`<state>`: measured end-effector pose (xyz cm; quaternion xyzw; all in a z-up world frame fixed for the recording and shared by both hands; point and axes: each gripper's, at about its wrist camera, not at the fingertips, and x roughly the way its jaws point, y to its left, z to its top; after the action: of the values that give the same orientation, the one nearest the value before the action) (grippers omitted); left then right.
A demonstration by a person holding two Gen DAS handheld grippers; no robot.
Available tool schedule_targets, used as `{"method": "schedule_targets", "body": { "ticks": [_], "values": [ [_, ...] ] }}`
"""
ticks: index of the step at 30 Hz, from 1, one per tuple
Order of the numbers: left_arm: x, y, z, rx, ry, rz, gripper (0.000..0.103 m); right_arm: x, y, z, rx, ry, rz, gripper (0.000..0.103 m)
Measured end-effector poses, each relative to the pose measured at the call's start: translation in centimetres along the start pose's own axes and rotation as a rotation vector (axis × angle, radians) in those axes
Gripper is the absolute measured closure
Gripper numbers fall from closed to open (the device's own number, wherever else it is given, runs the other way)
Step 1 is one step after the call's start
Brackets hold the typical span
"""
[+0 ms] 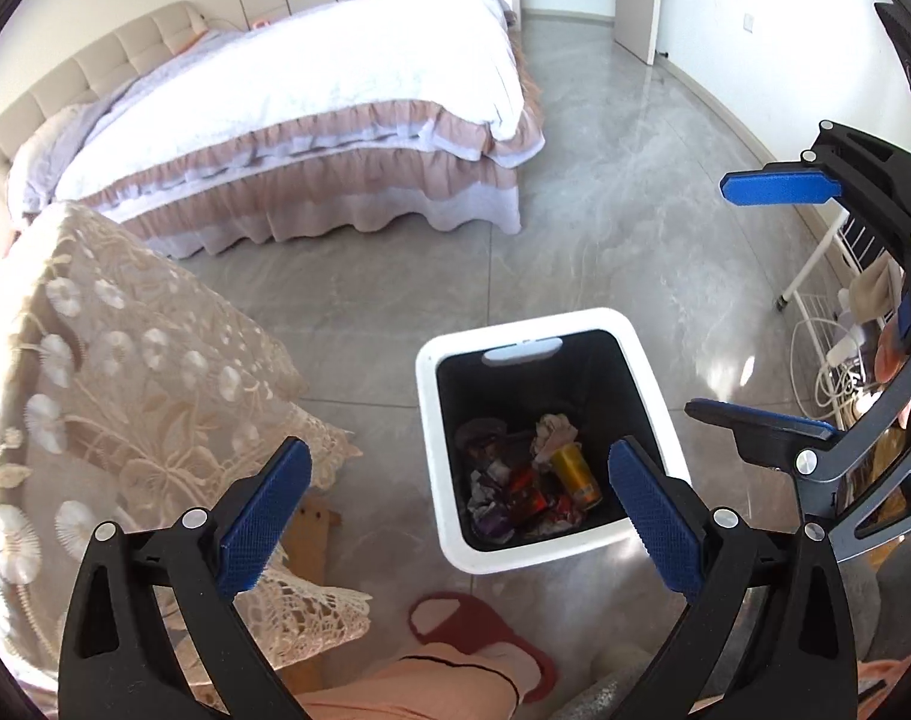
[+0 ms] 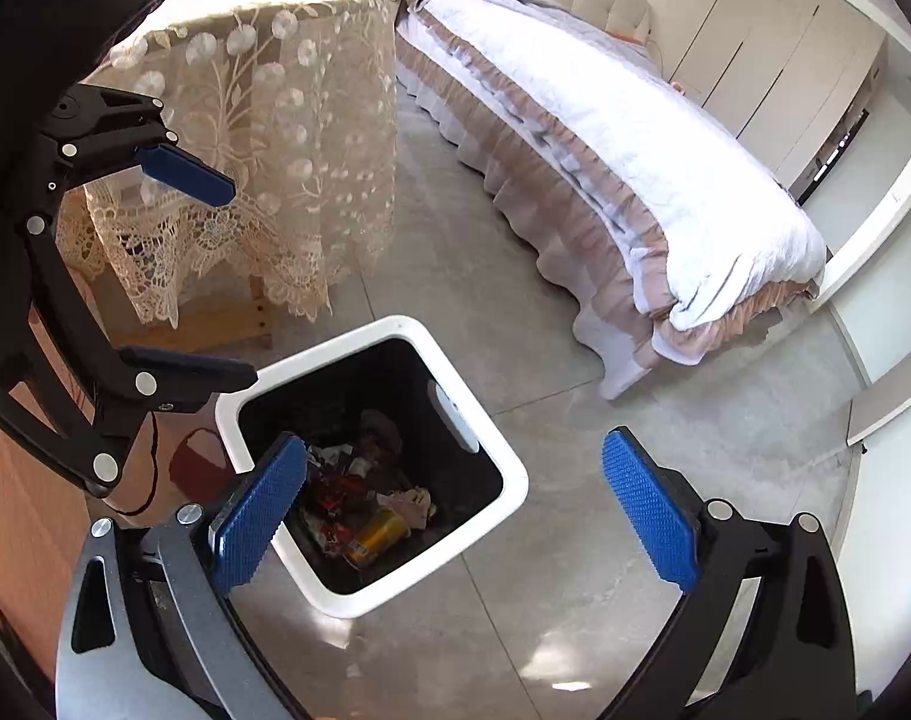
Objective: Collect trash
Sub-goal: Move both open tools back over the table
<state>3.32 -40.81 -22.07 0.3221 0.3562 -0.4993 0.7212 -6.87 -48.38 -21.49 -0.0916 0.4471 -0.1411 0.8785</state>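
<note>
A white bin (image 1: 659, 396) with a black inside stands on the grey floor; it also shows in the right wrist view (image 2: 509, 468). It holds crumpled paper (image 1: 554, 432), wrappers (image 1: 527, 495) and a yellow can (image 1: 575, 474), which shows in the right wrist view too (image 2: 378, 531). My left gripper (image 1: 458, 471) is open and empty above the bin's near left side. My right gripper (image 2: 455, 477) is open and empty above the bin. Each gripper shows in the other's view: the right one (image 1: 710, 297) at the right edge, the left one (image 2: 242, 279) at the left edge.
A lace-covered wooden table (image 1: 113, 360) stands left of the bin. A bed (image 1: 335, 102) with a white duvet lies beyond. A white wire rack (image 1: 839, 276) with cables is at the right. A red slipper (image 1: 455, 624) and the person's leg are below me. Wardrobes (image 2: 773, 42) line the far wall.
</note>
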Motion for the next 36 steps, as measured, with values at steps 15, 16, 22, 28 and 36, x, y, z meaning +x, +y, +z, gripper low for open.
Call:
{"method": "schedule_targets", "body": {
  "ticks": [15,16,22,28,36],
  "values": [
    [-15.2,9.6,-3.0,-0.320,-0.268,0.338,0.005,-7.2,3.9,10.7,0.087,-0.326,0.139,0.005],
    [-16.0,10.4,-3.5,-0.344,-0.277,0.365,0.005,-7.5,4.8,11.8,0.083,-0.350,0.163,0.005],
    [-20.3,14.9,-6.9,-0.478,-0.312,0.481,0.005,-8.4,9.7,16.9,0.035,-0.427,0.256,0.005],
    [-24.0,18.7,-10.8,-0.584,-0.333,0.555,0.005,-9.4,14.6,20.9,-0.017,-0.477,0.357,0.005],
    [-27.4,24.0,-16.2,-0.764,-0.358,0.635,0.005,-10.0,21.1,25.5,-0.064,-0.504,0.432,0.005]
  ]
}}
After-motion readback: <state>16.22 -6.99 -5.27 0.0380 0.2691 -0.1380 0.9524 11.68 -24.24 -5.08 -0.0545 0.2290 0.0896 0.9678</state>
